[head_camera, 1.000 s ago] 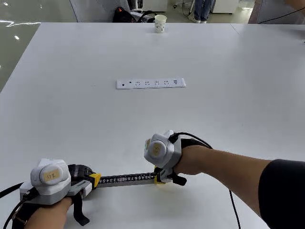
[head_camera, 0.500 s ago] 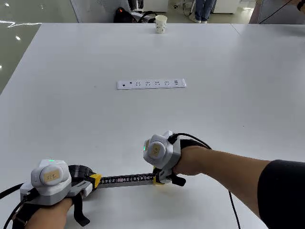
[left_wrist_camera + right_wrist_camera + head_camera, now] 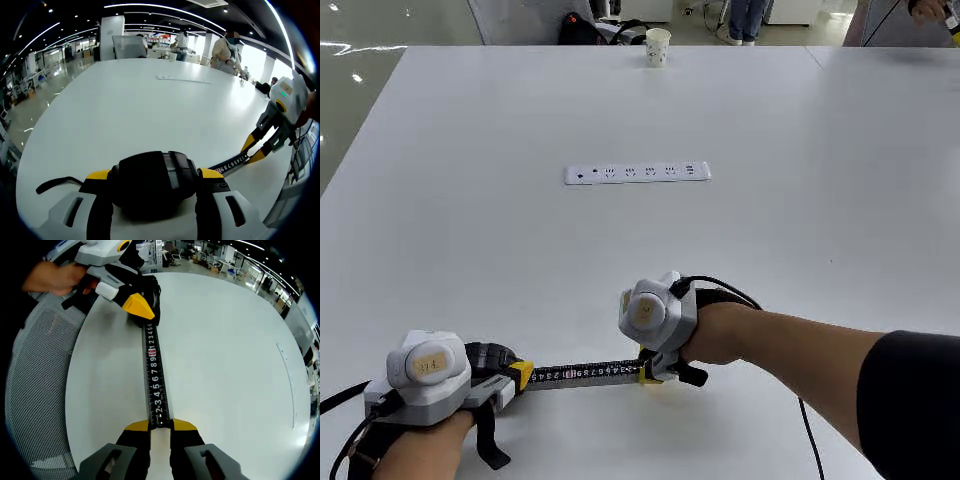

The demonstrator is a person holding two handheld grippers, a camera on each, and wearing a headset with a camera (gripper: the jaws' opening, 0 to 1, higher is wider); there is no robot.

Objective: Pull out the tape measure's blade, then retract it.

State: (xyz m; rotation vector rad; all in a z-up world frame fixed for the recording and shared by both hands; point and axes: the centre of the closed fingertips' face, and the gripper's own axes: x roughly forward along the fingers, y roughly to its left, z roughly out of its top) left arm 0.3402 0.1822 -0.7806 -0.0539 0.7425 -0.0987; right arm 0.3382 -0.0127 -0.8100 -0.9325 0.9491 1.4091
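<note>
Left gripper: clamped on black round tape measure case, at 7 o'clock.
Right gripper: pinched on the end of the black numbered blade; forearm stretched in from 4 o'clock.

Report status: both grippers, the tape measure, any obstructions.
Left gripper shut on black tape measure case. Right gripper shut on tip of dark numbered blade, partly out along white table. White power strip, paper cup well clear.

text | tape measure's blade is showing 2–9, a red figure, probably 10, then 1–6
</note>
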